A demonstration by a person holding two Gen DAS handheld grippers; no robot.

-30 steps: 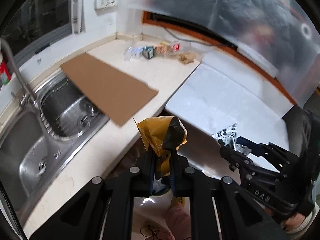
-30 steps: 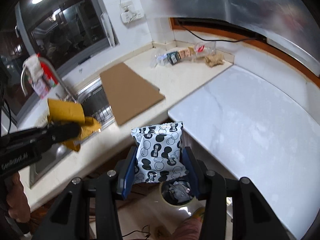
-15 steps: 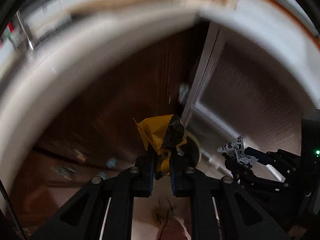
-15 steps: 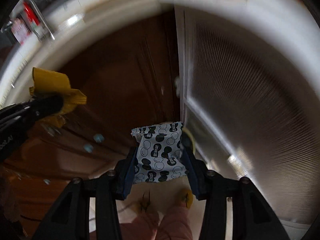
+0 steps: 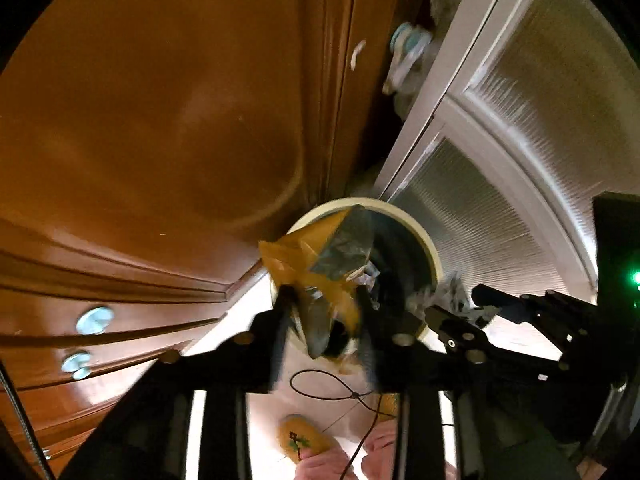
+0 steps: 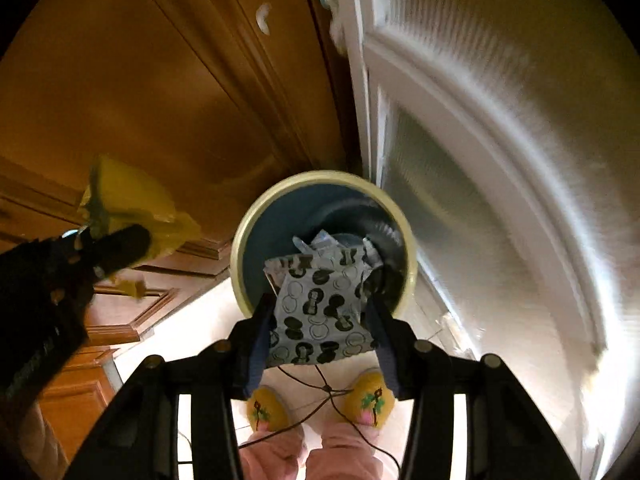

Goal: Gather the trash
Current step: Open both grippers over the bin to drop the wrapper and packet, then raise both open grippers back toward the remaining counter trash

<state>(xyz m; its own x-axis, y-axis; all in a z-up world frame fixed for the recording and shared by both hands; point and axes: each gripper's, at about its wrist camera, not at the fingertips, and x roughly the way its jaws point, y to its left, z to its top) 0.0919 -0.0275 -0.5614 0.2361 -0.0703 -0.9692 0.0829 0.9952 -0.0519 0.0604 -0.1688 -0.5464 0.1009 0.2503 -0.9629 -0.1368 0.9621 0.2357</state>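
Both wrappers are held over the open trash bin on the floor for dropping: yellow wrapper is pinched in the left gripper, patterned packet is clamped between the right gripper fingers, neither released yet.

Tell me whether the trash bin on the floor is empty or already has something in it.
Not empty. The right wrist view looks down into the trash bin, and crumpled wrappers lie inside, beyond the spotted packet.
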